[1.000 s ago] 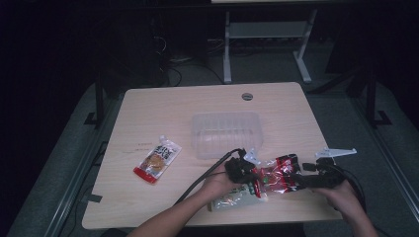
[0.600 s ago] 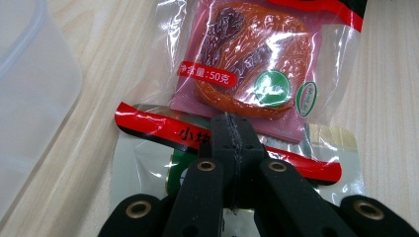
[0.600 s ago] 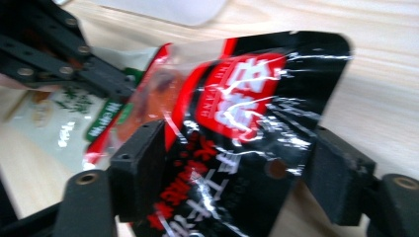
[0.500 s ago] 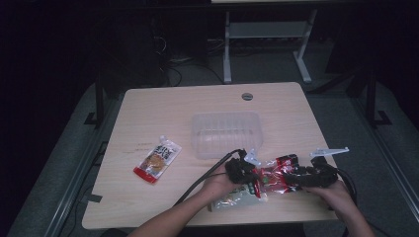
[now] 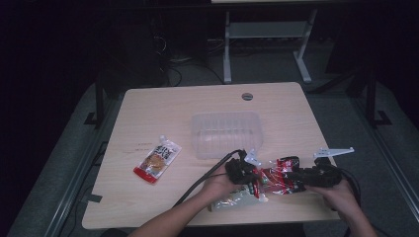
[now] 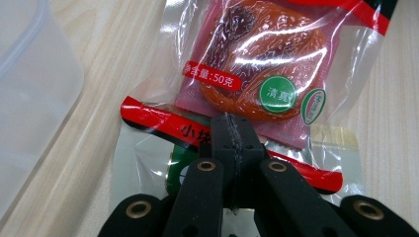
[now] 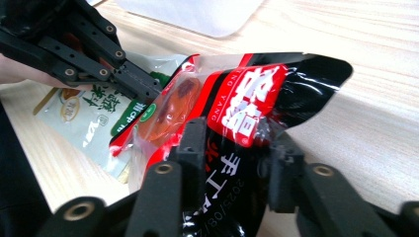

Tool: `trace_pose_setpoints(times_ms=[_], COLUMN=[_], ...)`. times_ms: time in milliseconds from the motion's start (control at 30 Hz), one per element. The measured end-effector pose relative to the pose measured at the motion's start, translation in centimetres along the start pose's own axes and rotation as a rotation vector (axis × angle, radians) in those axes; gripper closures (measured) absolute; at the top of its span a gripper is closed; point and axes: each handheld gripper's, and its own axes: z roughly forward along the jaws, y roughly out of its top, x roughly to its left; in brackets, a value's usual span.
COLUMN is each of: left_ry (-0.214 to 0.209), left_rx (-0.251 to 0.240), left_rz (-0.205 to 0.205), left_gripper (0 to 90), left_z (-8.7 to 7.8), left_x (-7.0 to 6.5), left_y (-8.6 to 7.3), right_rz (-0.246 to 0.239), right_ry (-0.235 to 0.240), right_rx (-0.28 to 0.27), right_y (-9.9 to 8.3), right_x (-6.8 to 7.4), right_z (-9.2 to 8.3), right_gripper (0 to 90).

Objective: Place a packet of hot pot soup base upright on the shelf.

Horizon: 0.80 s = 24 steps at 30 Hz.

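two grippers meet over one red-and-black snack packet [image 5: 276,174] at the near right part of the wooden table [image 5: 197,108], just in front of the clear plastic container [image 5: 226,133]. the left gripper [image 6: 231,129] has its jaws pressed fully together on the packet's sealed red edge, close to the window where an orange-brown piece of food shows through the clear film. in the high view this gripper [image 5: 246,172] lies at the packet's left end, with its cable trailing toward the table's front edge. the right gripper [image 7: 237,153] straddles the opposite, black end of the packet; its jaws have just been closing, the packet stands between them, and both pads now bear on the crinkled film. in the high view the right gripper [image 5: 301,177] lies at the packet's right end. the packet is lifted off the wood between the two tools, tilted, partly above a green-and-white sachet [image 7: 94,111] lying flat beneath it. a separate orange-and-red pouch [image 5: 157,159] lies well apart to the left.
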Motion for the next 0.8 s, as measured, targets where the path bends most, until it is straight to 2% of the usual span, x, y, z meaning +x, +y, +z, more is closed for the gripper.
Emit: trace_pose_setpoints(times_ms=[133,233,633,800], left_ry=[0.000,0.001,-0.002,-0.014], left_rx=[-0.001,0.005,0.003,0.006], left_rz=[-0.001,0.007,0.004,-0.018], left_gripper=[90.0,90.0,90.0,89.9], left_z=[0.0,-0.1,-0.1,-0.3], left_x=[0.0,0.0,0.1,0.3], left_y=[0.0,0.0,-0.1,0.0], right_rz=[-0.002,-0.034,-0.098,-0.124], right_ry=[0.002,0.000,0.047,0.079], right_rx=[-0.002,-0.012,-0.053,-0.085], right_y=[0.0,0.1,0.3,0.5], right_x=[0.1,0.3,0.8,1.1], right_z=[-0.1,-0.2,-0.5,-1.0], right_gripper=[78.8,85.0,90.0,90.0])
